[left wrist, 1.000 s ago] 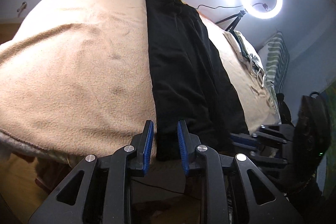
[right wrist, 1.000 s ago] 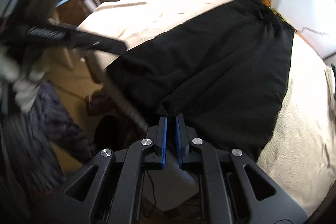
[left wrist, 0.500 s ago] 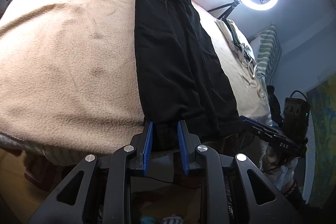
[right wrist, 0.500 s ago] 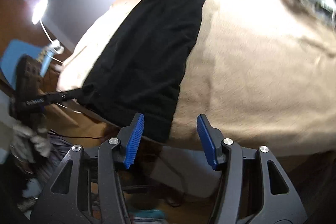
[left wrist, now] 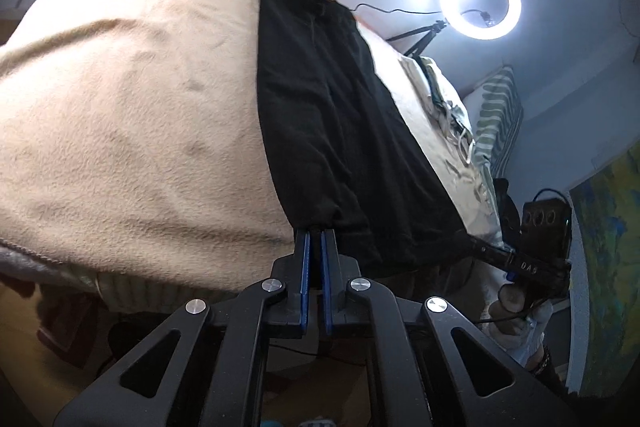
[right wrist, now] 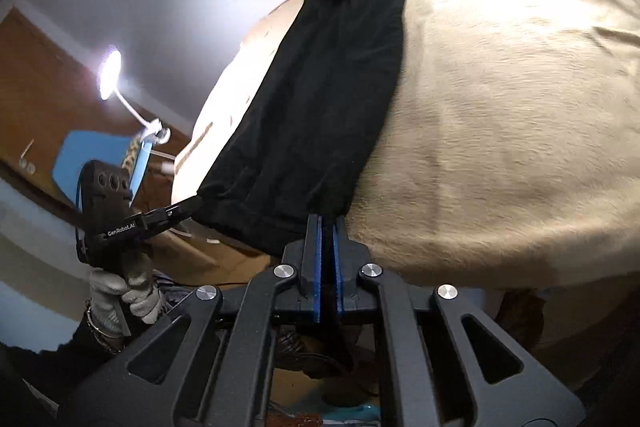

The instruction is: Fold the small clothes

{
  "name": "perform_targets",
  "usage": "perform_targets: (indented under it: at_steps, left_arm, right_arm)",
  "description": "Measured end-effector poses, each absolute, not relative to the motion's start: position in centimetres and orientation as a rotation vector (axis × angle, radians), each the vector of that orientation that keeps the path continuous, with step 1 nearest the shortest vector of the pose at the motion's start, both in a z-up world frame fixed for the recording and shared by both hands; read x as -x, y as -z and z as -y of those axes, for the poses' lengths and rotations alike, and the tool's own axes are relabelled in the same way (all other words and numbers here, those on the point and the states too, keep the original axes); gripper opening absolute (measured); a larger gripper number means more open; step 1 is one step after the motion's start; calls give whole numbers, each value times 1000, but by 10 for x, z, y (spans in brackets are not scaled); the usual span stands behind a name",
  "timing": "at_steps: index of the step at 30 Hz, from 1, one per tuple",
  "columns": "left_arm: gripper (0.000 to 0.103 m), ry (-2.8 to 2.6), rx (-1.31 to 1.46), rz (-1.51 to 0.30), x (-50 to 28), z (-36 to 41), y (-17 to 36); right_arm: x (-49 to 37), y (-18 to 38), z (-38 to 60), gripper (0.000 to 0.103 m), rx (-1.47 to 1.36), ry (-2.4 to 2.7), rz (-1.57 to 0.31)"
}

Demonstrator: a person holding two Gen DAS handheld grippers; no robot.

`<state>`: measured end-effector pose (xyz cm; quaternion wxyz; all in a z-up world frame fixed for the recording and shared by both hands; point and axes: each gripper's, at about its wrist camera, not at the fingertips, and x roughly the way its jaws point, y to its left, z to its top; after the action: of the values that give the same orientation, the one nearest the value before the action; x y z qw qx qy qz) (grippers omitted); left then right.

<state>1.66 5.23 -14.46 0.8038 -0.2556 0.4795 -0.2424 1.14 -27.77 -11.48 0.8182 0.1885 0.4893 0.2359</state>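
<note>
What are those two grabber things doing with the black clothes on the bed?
A person is folding. The black garment lies flat and long on the tan blanket. The left gripper is pinched shut on one near corner, and the right gripper is pinched shut on the other. Nothing is lifted yet.

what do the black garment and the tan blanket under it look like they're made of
Black garment: a soft matte fabric, perhaps a cotton knit. It gives no shine under the lamp and lies limp in shallow lengthwise creases.
Tan blanket: probably fleece or plush. Its surface is fuzzy, with a brushed nap and dimples.
</note>
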Motion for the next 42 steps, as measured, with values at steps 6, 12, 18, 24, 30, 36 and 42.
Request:
perform_targets:
  at_steps: [6, 12, 18, 24, 30, 36, 42]
  left_arm:
    - [10, 512, 558, -1052, -21, -51, 147]
    - [38, 513, 619, -1097, -27, -49, 158]
    - [2, 557, 530, -1130, -27, -31, 159]
    - [3, 567, 560, -1080, -33, -36, 144]
    - [3, 584, 566, -1011, -57, -41, 118]
    - [3, 577, 536, -966, -94, -37, 97]
    - [3, 545, 517, -944, -146, -36, 87]
  right_arm:
    - [-12, 138, 276, 7, -422, -483, -1090]
    - [-11, 137, 287, 37, -497, -534, -1090]
    - [-14, 145, 270, 9, -469, -575, -1119]
    - [-21, 131, 278, 7, -565, -627, -1047]
    - [-40, 100, 286, 6, -562, -622, -959]
    - [-78, 81, 283, 6, -523, -589, -920]
    - [-135, 82, 276, 6, -473, -554, -908]
